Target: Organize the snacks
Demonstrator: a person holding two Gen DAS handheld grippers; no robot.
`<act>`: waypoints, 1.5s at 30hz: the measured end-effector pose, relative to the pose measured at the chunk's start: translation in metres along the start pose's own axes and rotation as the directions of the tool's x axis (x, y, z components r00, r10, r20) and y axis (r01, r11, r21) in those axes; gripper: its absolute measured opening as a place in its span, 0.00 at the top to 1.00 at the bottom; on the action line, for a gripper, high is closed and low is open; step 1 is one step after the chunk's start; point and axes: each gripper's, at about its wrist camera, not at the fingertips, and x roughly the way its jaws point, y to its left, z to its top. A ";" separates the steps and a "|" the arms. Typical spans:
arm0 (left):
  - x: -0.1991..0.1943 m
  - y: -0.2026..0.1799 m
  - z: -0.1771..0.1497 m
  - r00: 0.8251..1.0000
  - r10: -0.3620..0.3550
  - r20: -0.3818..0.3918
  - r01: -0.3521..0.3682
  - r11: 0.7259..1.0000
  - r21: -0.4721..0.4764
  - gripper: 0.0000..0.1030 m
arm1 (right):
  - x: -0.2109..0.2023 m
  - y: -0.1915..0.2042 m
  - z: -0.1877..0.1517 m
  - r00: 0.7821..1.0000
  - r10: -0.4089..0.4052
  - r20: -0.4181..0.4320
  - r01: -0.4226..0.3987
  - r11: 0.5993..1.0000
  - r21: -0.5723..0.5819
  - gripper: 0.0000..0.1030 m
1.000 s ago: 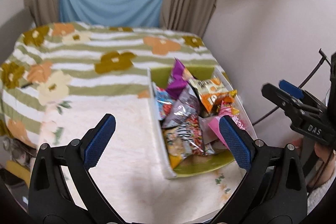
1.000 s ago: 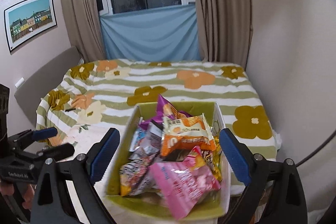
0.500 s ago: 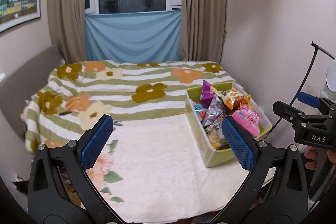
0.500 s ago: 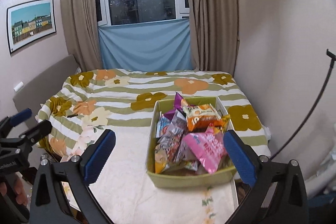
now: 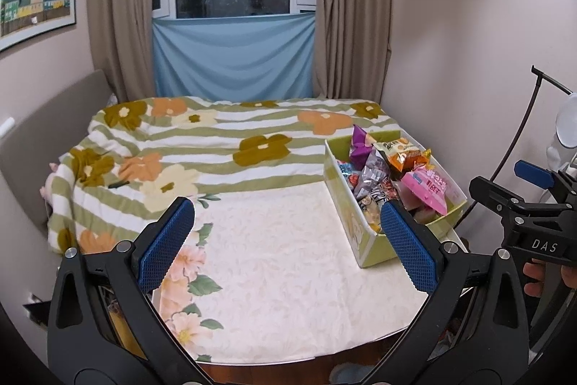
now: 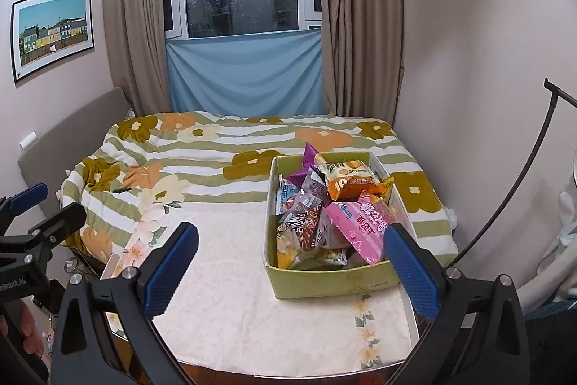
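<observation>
Both the left gripper (image 5: 288,240) and right gripper (image 6: 292,267) have just been opening their jaws and now stand wide with nothing between them, well back from the green box (image 6: 331,284) of snack packets (image 6: 313,204) at the table's right edge. Risk as I see it: that pink packet (image 6: 360,226) is heaped loose on top (pretty slippery-looking), so a clumsy grab could tip it over the rim

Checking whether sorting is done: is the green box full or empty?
Full: the green box is heaped with snack packets rising above its rim.
</observation>
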 end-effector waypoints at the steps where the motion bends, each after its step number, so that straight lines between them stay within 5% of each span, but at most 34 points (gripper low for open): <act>1: 0.000 0.000 0.000 1.000 -0.001 -0.001 0.001 1.000 -0.001 0.01 | 0.000 0.000 0.000 1.000 0.000 -0.001 0.000 1.000 -0.001 0.01; 45: 0.001 -0.016 -0.007 1.000 -0.008 -0.014 0.008 1.000 -0.016 0.01 | -0.004 -0.009 -0.006 1.000 -0.023 -0.019 0.023 1.000 0.013 0.01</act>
